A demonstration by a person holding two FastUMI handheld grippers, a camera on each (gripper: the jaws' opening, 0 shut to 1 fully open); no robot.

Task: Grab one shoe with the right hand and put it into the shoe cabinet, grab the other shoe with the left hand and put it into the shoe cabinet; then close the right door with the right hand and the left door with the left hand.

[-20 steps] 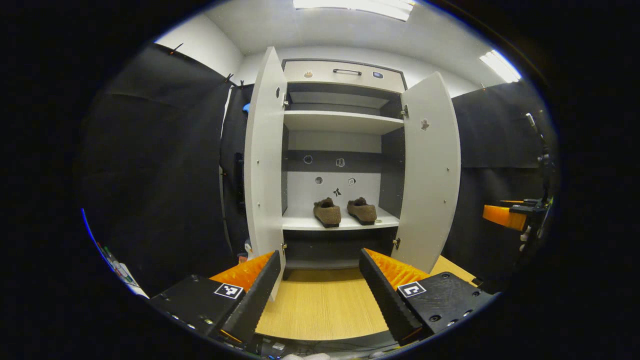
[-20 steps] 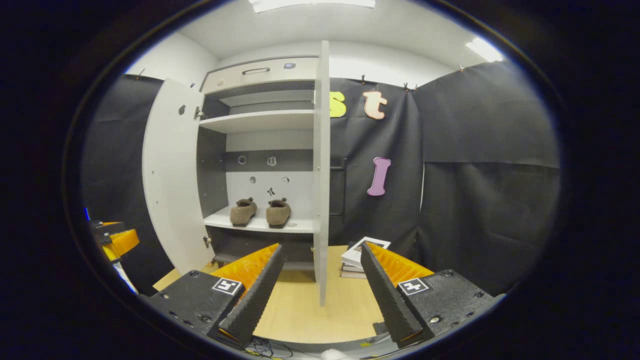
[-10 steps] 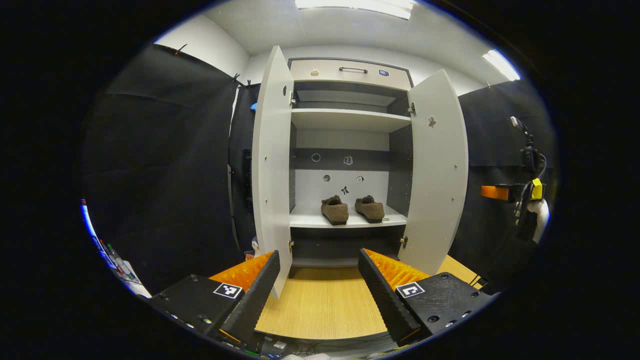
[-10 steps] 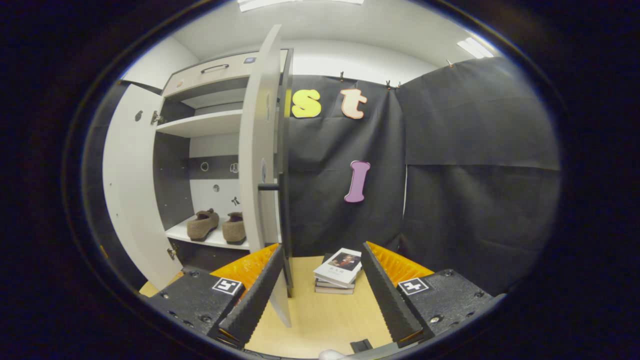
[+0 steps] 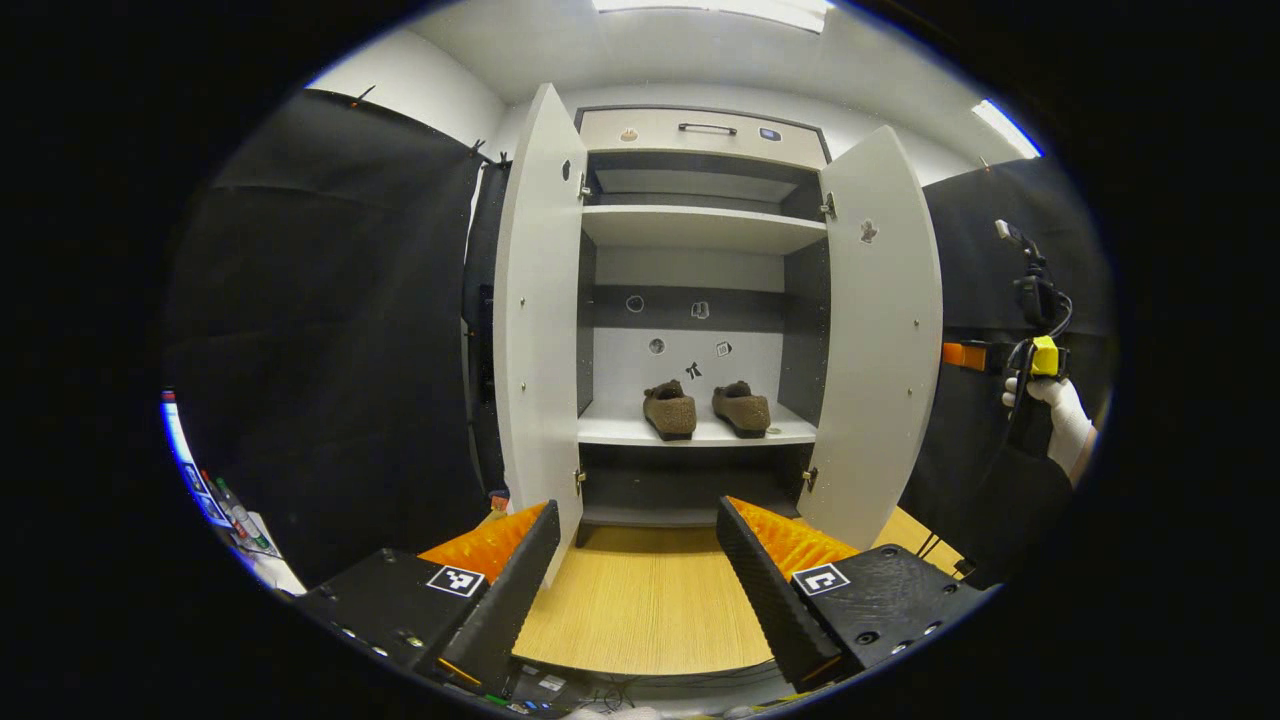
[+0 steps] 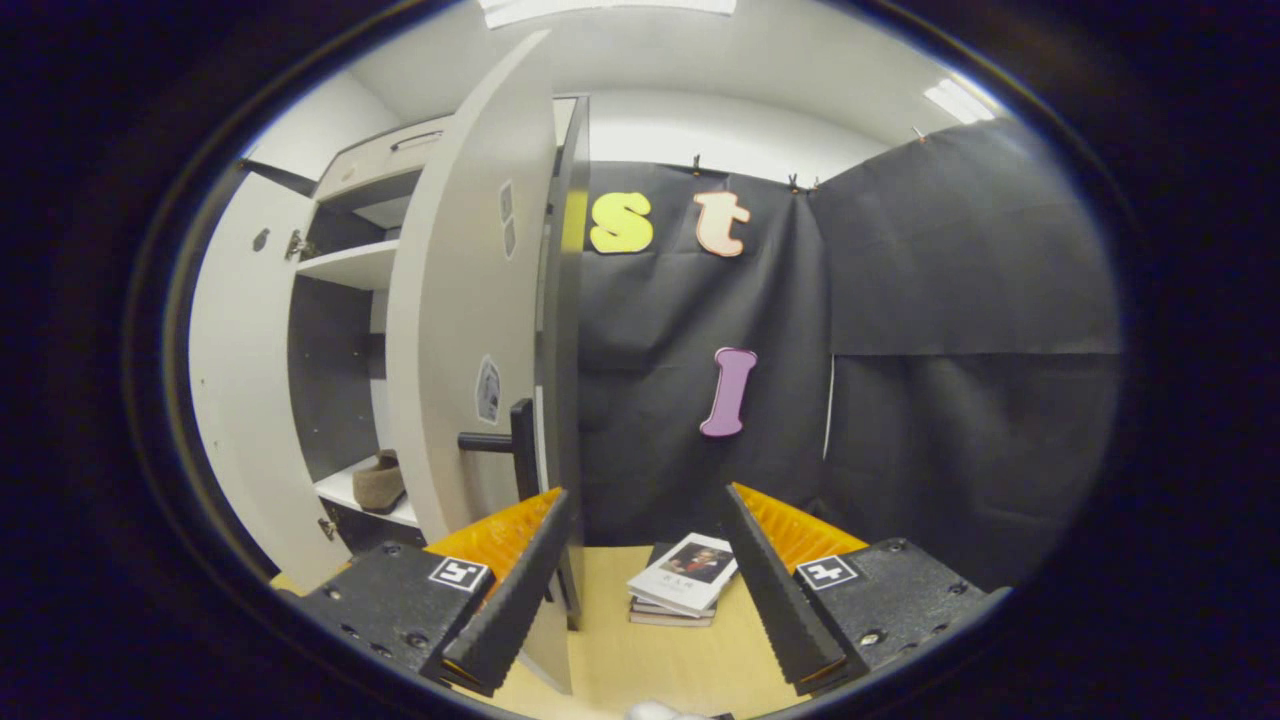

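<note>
Two brown shoes (image 5: pixel 669 409) (image 5: pixel 742 407) stand side by side on the lower shelf of the white shoe cabinet (image 5: pixel 700 228). Both doors stand wide: the left door (image 5: pixel 535 330) and the right door (image 5: pixel 880 340). My left gripper (image 5: pixel 635 590) is open and holds nothing, low in front of the cabinet over the wooden floor. My right gripper (image 6: pixel 640 590) is open and holds nothing, beside the outer face of the right door (image 6: pixel 470 330), close to its dark handle (image 6: pixel 500 445). One shoe (image 6: pixel 378 482) peeks past that door. The right gripper (image 5: pixel 1040 355) sits in a gloved hand (image 5: pixel 1062 425).
A small stack of books (image 6: pixel 685 585) lies on the wooden floor (image 5: pixel 640 610) near the black cloth wall, right of the cabinet. A drawer with a handle (image 5: pixel 708 128) tops the cabinet. The left door (image 6: pixel 235 380) stands open at the far side.
My right gripper has swung round to the outer side of the right door, so its handle now shows and the shoes are mostly hidden. The left gripper has barely moved.
</note>
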